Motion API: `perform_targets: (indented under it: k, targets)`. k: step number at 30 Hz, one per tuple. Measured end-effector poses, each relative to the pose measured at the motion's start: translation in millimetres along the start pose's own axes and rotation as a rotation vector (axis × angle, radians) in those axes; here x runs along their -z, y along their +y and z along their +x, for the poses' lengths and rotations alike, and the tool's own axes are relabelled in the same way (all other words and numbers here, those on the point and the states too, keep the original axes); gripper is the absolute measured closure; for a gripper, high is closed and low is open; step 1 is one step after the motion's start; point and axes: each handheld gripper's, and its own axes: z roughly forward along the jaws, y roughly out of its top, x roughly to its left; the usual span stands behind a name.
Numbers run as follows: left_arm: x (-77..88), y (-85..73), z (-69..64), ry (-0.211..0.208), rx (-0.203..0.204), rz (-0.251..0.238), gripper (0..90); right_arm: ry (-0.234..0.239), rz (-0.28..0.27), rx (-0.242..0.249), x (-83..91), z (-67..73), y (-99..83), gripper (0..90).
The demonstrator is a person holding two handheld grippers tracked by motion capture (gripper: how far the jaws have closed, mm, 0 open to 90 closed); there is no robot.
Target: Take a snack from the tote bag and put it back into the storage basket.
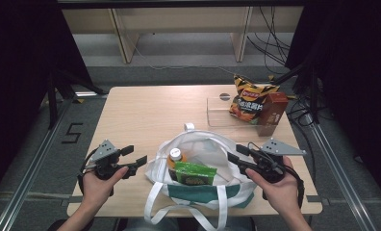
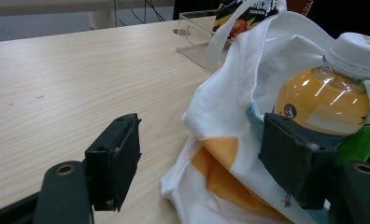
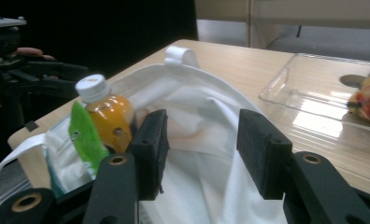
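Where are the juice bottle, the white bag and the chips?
juice bottle (image 2: 323, 100), left gripper view, on its orange body.
white tote bag (image 1: 205, 144), high view, on its inner cloth.
chip bag (image 1: 248, 98), high view, on its printed front.

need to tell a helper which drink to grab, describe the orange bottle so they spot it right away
Find the white tote bag at the near edge of the wooden table. The bottle stands inside it, left of centre, behind a green snack packet. Only it has orange liquid and a white cap.
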Motion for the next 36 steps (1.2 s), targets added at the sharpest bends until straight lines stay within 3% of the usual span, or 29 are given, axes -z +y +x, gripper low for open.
perform_targets:
  k: [1, 6, 8, 9, 15, 16, 17, 19, 21, 25, 28, 29, 30, 36]
  targets:
    - [-0.3, 0.5, 0.4, 0.001, -0.004, -0.002, 28.4, 0.004, 0.005, -0.022, -0.2, 2.8, -0.4, 53.4]
    - [-1.4, -0.5, 1.7, -0.009, -0.001, -0.001, 28.4, 0.035, 0.014, 0.010, -5.3, 7.5, -2.4, 52.9]
    - [0.2, 0.0, 1.8, -0.001, 0.002, 0.001, 28.4, 0.048, 0.020, 0.010, -7.9, 9.1, -3.4, 52.8]
    - [0.3, -0.1, 1.8, -0.001, 0.006, 0.001, 28.4, 0.052, 0.033, -0.024, -7.5, 12.5, -3.8, 52.8]
    - [-1.3, -0.3, 0.8, -0.004, 0.002, 0.002, 28.4, 0.100, 0.047, 0.001, -13.7, 20.0, -8.4, 52.7]
    - [-1.4, -0.3, 0.8, -0.003, -0.002, 0.002, 28.4, 0.103, 0.069, -0.020, -12.9, 22.1, -8.4, 52.7]
    - [-1.9, -0.5, 1.2, -0.010, 0.000, -0.002, 28.4, 0.117, 0.048, 0.029, -16.5, 19.8, -9.0, 52.7]
    - [-1.5, -0.6, 1.7, -0.005, -0.003, 0.003, 28.4, 0.122, 0.054, 0.014, -17.7, 21.9, -9.9, 52.7]
    - [-1.2, -0.5, 1.8, -0.003, -0.003, 0.005, 28.4, 0.110, 0.064, 0.035, -19.2, 22.2, -10.8, 52.7]
    - [-1.6, -0.5, 2.2, -0.009, -0.004, 0.001, 28.4, 0.142, 0.066, 0.018, -23.1, 26.4, -12.7, 52.8]
    - [-1.9, -0.9, 0.8, -0.005, 0.008, 0.007, 28.4, 0.128, 0.088, 0.029, -24.9, 28.6, -13.5, 52.9]
    - [-2.0, -0.8, 0.6, -0.007, 0.007, 0.006, 28.4, 0.136, 0.093, 0.012, -25.2, 30.7, -14.3, 52.9]
    - [-1.9, -0.8, 0.4, -0.007, 0.007, 0.007, 28.4, 0.156, 0.091, 0.027, -26.0, 29.9, -14.2, 52.9]
    - [-2.1, -0.9, 0.9, -0.007, 0.006, 0.007, 28.4, 0.158, 0.099, 0.048, -29.2, 31.1, -15.3, 53.9]
